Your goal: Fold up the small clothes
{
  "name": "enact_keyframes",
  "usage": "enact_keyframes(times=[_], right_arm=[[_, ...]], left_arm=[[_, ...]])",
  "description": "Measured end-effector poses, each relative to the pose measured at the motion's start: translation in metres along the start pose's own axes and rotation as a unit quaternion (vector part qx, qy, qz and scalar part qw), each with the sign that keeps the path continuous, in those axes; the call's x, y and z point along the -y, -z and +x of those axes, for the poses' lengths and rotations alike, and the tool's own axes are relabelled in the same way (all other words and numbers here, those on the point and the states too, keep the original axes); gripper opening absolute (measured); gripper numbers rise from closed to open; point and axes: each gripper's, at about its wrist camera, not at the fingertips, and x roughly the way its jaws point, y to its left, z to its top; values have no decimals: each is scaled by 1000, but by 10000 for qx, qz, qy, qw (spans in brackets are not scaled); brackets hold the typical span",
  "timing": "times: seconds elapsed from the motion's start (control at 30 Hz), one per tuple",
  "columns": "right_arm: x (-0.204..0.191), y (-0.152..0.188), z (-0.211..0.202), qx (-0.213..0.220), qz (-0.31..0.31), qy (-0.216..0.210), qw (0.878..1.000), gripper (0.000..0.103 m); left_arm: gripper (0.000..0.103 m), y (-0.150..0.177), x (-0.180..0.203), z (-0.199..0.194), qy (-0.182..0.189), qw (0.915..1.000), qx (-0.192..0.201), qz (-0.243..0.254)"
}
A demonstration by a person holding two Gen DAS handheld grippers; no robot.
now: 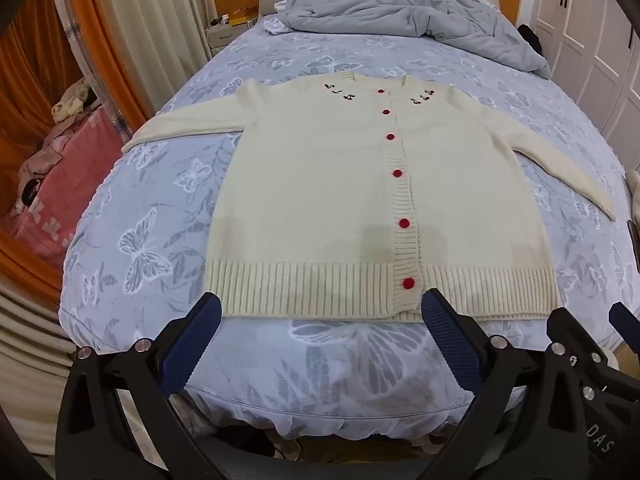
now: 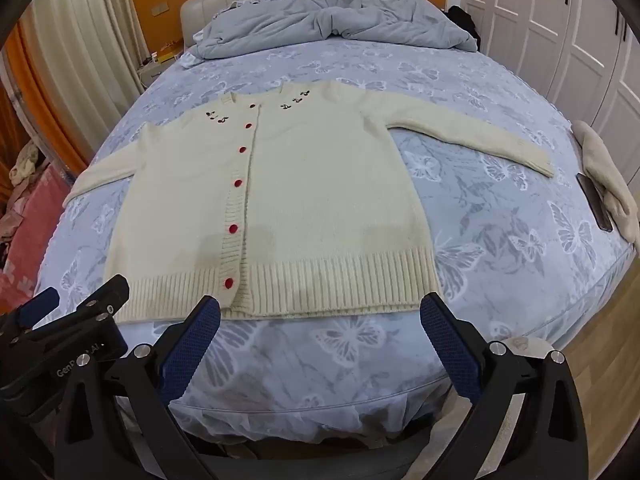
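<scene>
Cardigan [image 1: 320,200] flat on bed [image 1: 160,208]; both jaws open near hem.

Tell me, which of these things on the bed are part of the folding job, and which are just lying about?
Part of the job:
- cream cardigan, spread flat, buttoned
- left gripper, jaws open
- right gripper, jaws open

Just lying about:
- crumpled grey duvet by the headboard
- beige cloth at the bed's right edge
- dark flat object beside it
- butterfly bedsheet
</scene>
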Motion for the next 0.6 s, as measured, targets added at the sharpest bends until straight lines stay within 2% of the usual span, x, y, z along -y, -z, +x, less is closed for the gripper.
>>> enact_keyframes(times=[0.6], right_arm=[[-8,-2,-14,113,-110,-22,9999,98]], left_arm=[[98,-2,3,-12,-57,9998,125,122]])
